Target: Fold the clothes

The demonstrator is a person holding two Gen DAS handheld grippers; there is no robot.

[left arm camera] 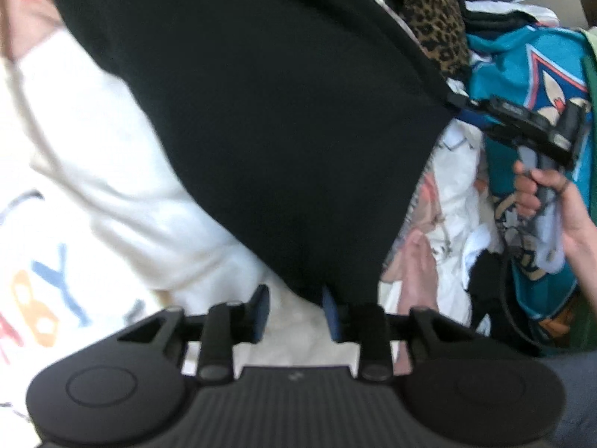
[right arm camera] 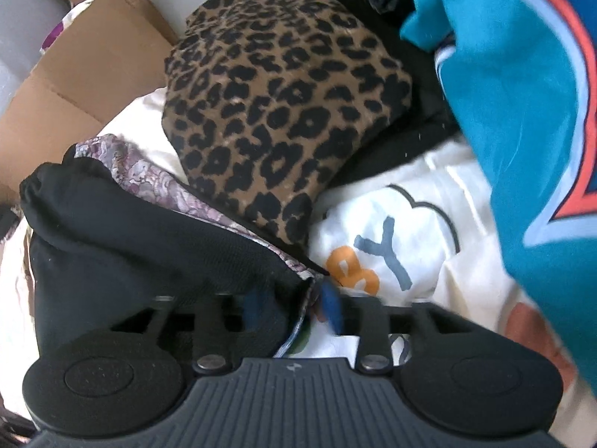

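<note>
The left gripper pointed down at a heap of laundry. Its 2 blue-padded fingers stood apart — a bare gap of white fabric showed between them. The lower edge of the black garment hung just at the right-hand pad; whether that pad touched the cloth could not be told. No pad pressed on it.

The black garment filled most of the left wrist view, draped over a white sweatshirt with coloured letters. Its far corner reached the right gripper, which the person's hand held by the grey handle. In that view the corner still appeared to lie between the tips.

In the right wrist view the fingers stood partly apart. The black garment lay bunched over the left finger, which it hid; the right blue pad was blurred and stood just clear of the hem. A grip could not be confirmed — the pads did not visibly clamp the cloth.

Surroundings:
- a leopard-print garment lay beyond the black one;
- a teal jersey lay to the right;
- a pale floral fabric showed along the black hem;
- cardboard stood at upper left.
</note>
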